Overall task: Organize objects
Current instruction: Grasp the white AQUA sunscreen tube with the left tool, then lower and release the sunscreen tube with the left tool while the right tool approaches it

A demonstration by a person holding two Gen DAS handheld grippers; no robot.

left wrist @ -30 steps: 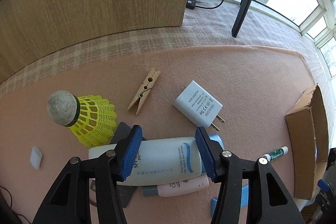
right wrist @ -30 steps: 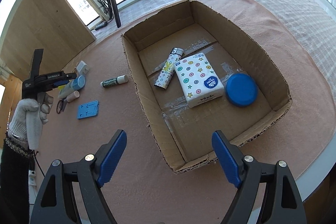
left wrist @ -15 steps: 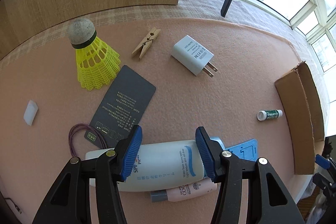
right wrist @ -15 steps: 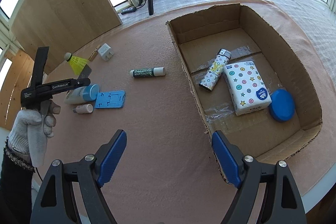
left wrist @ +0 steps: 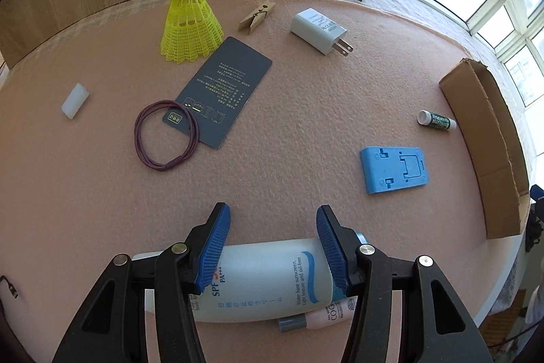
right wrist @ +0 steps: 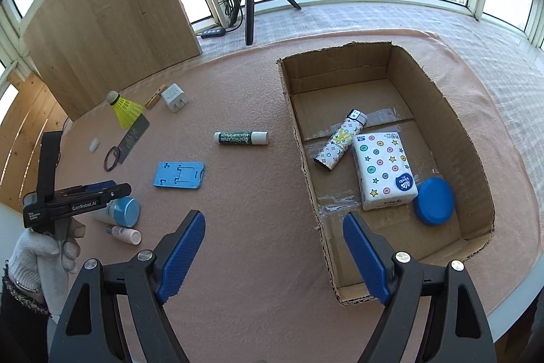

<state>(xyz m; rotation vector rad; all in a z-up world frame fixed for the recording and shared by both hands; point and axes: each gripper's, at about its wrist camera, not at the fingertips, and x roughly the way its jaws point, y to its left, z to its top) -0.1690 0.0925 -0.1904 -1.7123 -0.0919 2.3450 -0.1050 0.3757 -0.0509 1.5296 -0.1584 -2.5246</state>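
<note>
Now, left fingers: the left gripper (left wrist: pixel 273 247) is clenched across the middle of the sunscreen bottle (left wrist: pixel 265 281), one blue pad on each side of its white body.
Bottle's place: crosswise between the pads, apparently lifted off the pink mat (left wrist: pixel 289 132); its blue cap sticks out past the right pad.
Under the fingers: a small pink tube (left wrist: pixel 326 313) shows just below the bottle; whether they touch I cannot tell.
Ahead of the left fingers: a blue plastic stand (left wrist: pixel 394 169) to the right, a hair tie (left wrist: pixel 166 135) and dark card (left wrist: pixel 224 87) to the left; beyond, a shuttlecock (left wrist: pixel 190 23), clothespin (left wrist: pixel 256 16) and charger (left wrist: pixel 319 30).
Right fingers: the right gripper (right wrist: pixel 273 254) hangs released, nothing between its pads.
Past the right fingers: the cardboard box (right wrist: pixel 476 159) lies ahead right, holding a lighter, tissue pack and blue lid.
Handling: likely light, smooth plastic, somewhat squeezable, so slippery; a mid-body hold suits it, kept level on the way to the box.
</note>
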